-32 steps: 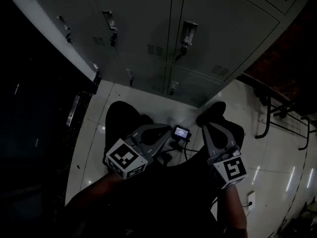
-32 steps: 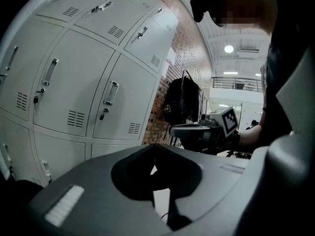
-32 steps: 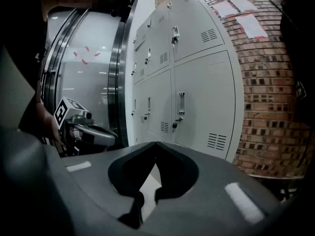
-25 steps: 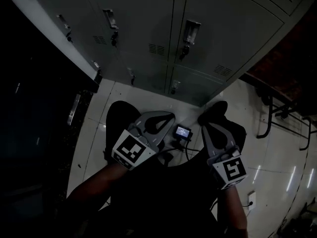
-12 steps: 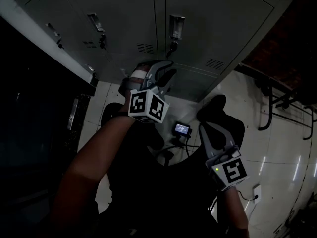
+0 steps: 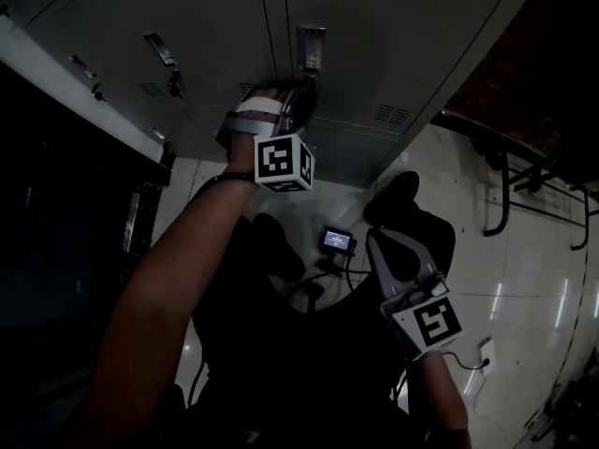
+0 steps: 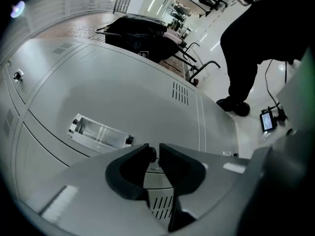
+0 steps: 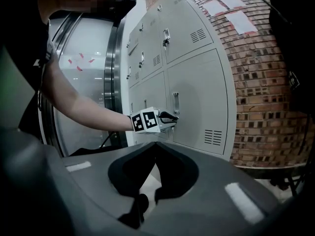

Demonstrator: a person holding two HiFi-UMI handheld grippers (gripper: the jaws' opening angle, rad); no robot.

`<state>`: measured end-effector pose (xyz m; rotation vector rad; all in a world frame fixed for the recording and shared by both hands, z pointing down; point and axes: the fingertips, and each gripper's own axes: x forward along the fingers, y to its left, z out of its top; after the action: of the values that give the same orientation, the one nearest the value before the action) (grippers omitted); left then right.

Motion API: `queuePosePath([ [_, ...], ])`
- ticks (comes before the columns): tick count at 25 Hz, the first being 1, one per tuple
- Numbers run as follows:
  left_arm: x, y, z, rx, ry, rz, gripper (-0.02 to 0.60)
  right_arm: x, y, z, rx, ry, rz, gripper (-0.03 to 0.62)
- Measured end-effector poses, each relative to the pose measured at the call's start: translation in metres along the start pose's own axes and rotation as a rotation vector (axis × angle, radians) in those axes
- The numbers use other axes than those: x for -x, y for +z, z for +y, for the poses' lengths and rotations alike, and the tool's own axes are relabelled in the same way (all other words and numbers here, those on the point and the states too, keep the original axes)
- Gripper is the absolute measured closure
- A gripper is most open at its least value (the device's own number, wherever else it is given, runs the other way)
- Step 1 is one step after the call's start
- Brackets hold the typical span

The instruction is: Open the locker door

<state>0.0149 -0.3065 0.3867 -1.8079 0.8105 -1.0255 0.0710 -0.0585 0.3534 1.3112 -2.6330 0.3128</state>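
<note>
Left arm (image 6: 178, 279) stretched up and forward, left gripper (image 6: 301, 101) nipped on a small latch knob (image 7: 152, 153); right gripper (image 6: 379, 246) held low, jaws together.

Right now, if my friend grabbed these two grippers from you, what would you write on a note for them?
Left gripper: up at the locker door, jaws nearly together at a small knob below the recessed handle; I can't tell if they grip it.
Right gripper: held low, jaws together, empty.
Done: the left gripper is at the door.
Left: the door looks shut; get a firm hold and pull it open.
</note>
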Motion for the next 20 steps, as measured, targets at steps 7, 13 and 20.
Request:
queuePosePath([
  [7, 0.015, 0.006, -0.004, -0.013, 0.012, -0.002, 0.537, 0.001, -0.001, -0.001, -0.001, -0.003, -0.005, 0.591],
  [13, 0.075, 0.046, -0.037, -0.057, -0.011, -0.119, 0.538, 0.005, -0.001, 0.002, 0.003, 0.002, -0.006, 0.591],
  [20, 0.127, 0.127, -0.079, -0.131, -0.044, -0.253, 0.541, 0.025, 0.002, -0.002, -0.019, -0.03, -0.018, 0.591],
])
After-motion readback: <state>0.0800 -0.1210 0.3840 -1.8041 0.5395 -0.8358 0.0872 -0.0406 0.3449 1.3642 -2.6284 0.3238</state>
